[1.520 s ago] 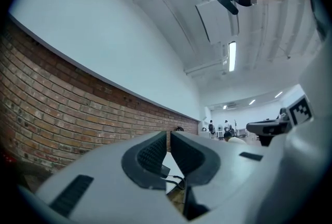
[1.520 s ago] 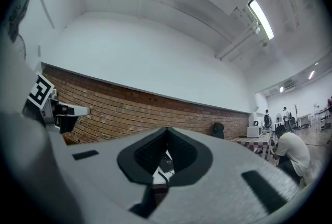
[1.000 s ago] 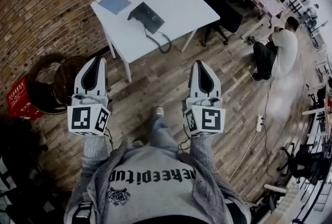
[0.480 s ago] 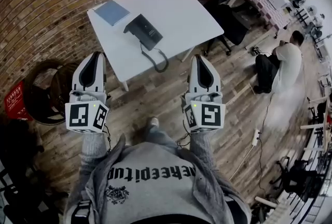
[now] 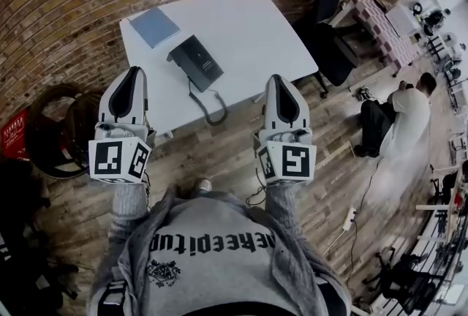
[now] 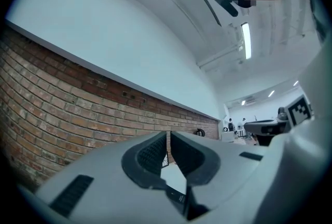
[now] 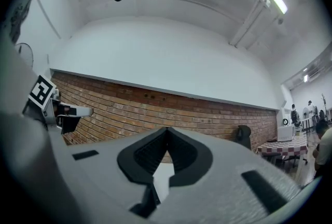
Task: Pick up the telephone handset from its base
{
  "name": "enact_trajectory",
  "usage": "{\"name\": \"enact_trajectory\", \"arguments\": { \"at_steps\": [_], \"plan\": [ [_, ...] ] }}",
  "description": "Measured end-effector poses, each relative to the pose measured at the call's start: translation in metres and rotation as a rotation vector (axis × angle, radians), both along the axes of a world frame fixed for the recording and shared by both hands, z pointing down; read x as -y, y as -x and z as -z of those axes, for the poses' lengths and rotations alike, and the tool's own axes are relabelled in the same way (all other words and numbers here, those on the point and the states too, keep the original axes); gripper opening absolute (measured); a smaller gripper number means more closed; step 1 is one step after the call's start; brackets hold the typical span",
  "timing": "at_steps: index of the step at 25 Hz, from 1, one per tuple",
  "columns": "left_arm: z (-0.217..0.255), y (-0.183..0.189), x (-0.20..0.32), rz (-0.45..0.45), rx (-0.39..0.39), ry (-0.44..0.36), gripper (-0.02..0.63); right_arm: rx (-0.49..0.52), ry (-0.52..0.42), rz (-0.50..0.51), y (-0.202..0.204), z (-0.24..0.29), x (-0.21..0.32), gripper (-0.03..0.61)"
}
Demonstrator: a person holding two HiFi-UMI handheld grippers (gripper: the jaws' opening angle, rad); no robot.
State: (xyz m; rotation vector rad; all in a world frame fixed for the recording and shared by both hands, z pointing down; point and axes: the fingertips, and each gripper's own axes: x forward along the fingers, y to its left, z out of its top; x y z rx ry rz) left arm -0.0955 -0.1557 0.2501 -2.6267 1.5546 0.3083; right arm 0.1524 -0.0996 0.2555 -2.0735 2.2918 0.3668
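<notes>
While the left grey two-jaw gripper (image 5: 134, 73) and the right grey two-jaw gripper (image 5: 276, 80) hang side by side at the near edge of the white rectangular table (image 5: 248, 36), the head view shows the black telephone handset (image 5: 187, 69) lying on its black base (image 5: 203, 58) on that table, ahead of both grippers, with its coiled black cord (image 5: 210, 108) drooping over the edge. Looking along the jaws, the left gripper view has the ribbed dark pads pressed together on nothing, facing a red brick wall (image 6: 62, 114). Pads meet likewise, empty, in the right gripper view.
</notes>
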Motion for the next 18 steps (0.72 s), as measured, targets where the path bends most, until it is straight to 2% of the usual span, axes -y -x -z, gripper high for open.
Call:
{"name": "enact_trajectory", "arguments": {
  "at_steps": [6,11,18],
  "plan": [
    [-0.009,-0.020,0.019,0.042,0.007,0.038,0.024,0.014,0.020,0.058,-0.016,-0.011,0.035,0.003],
    [-0.029,-0.021,0.035,0.072,0.020,0.068,0.023,0.033,0.050,0.106,-0.015,-0.026,0.061,0.003],
    [-0.057,-0.029,0.073,0.069,0.028,0.149,0.024,0.049,0.081,0.124,-0.019,-0.044,0.099,0.003]
  ]
}}
